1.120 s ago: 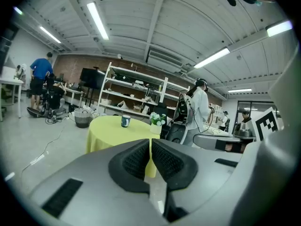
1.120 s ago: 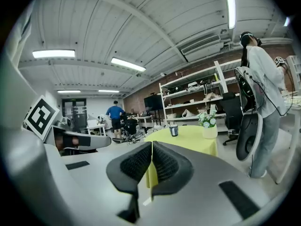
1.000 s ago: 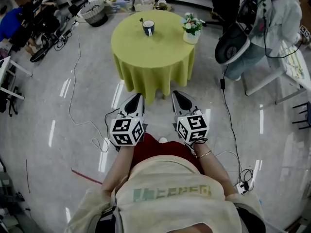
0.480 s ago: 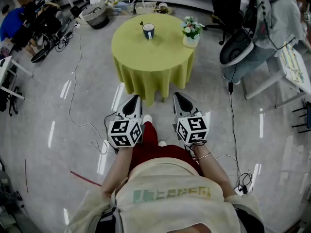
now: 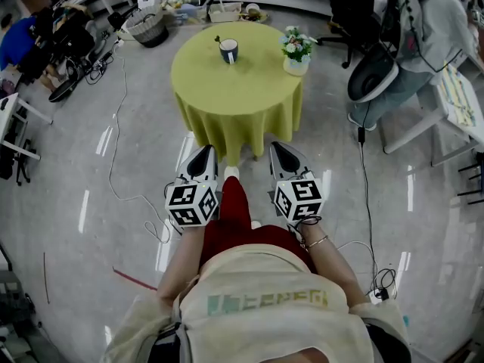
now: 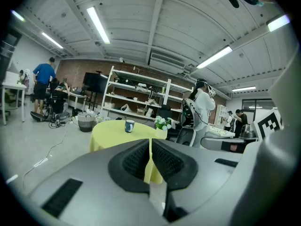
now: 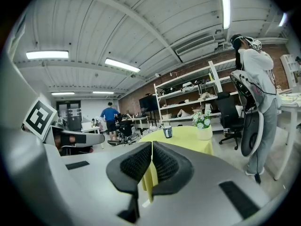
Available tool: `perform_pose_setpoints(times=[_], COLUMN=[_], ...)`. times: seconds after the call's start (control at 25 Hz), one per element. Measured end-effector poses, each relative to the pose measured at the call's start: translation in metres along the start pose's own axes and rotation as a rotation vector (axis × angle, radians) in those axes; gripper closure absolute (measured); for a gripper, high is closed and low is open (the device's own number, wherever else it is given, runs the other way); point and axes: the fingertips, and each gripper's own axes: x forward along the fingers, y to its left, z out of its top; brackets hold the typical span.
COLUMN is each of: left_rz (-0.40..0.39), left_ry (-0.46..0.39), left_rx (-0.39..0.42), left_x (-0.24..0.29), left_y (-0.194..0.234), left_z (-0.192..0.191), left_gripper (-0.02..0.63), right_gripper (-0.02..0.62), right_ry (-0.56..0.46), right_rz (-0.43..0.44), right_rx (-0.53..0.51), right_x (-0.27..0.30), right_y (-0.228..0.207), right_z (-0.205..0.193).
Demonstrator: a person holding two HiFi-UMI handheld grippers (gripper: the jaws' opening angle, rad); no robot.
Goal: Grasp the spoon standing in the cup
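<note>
Change: we have stepped slightly closer to the round bench with the yellow-green cloth (image 5: 234,97), and a pale shoe (image 5: 231,174) now shows before its near edge.
Cup: the dark blue cup (image 5: 228,50) sits on the bench's far side.
Spoon: the thin spoon (image 5: 220,39) stands in the cup.
Left gripper (image 5: 204,156): jaws pressed together and empty, short of the bench.
Right gripper (image 5: 281,154): likewise closed and empty.
Meaning: we judge the approach unfinished, with the grasp not yet begun.

This looks like a lab or workshop, not a home. The table (image 5: 234,82) (yellow cloth, oddly homely) stands on a glossy grey floor (image 5: 68,165). Cables (image 5: 365,187) trail on either side of it and an office chair (image 5: 370,70) sits to its right. Behind it are cluttered white shelves (image 6: 136,98) against a brick wall (image 6: 70,72). Strip lights (image 6: 98,25) hang above.
</note>
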Motion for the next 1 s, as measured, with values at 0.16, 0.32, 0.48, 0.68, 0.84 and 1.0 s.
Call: perform_pose_setpoints(times=[0.16, 0.32, 0.48, 0.68, 0.84, 1.0], left_rz=[-0.006, -0.011, -0.012, -0.022, -0.028, -0.025], left_ry=[0.009, 0.020, 0.037, 0.046, 0.057, 0.065], left_rx=[-0.002, -0.012, -0.024, -0.043, -0.041, -0.037], left_x=[0.016, 0.034, 0.055, 0.088, 0.106, 0.121], left_y=[0.004, 0.013, 0.022, 0.032, 0.040, 0.051], left_z=[-0.001, 0.000, -0.004, -0.002, 0.001, 0.001], left_gripper=[0.571, 0.571, 0.571, 0.571, 0.571, 0.571], right_gripper=[0.558, 0.558, 0.558, 0.558, 0.558, 0.558], right_ry=[0.009, 0.016, 0.037, 0.057, 0.069, 0.086], right_rz=[-0.009, -0.023, -0.031, -0.041, -0.038, -0.036], right_rx=[0.002, 0.006, 0.004, 0.003, 0.000, 0.001], right_x=[0.012, 0.029, 0.047, 0.072, 0.090, 0.109], right_y=[-0.009, -0.018, -0.028, -0.042, -0.045, -0.047], right_z=[-0.001, 0.001, -0.003, -0.002, -0.001, -0.005])
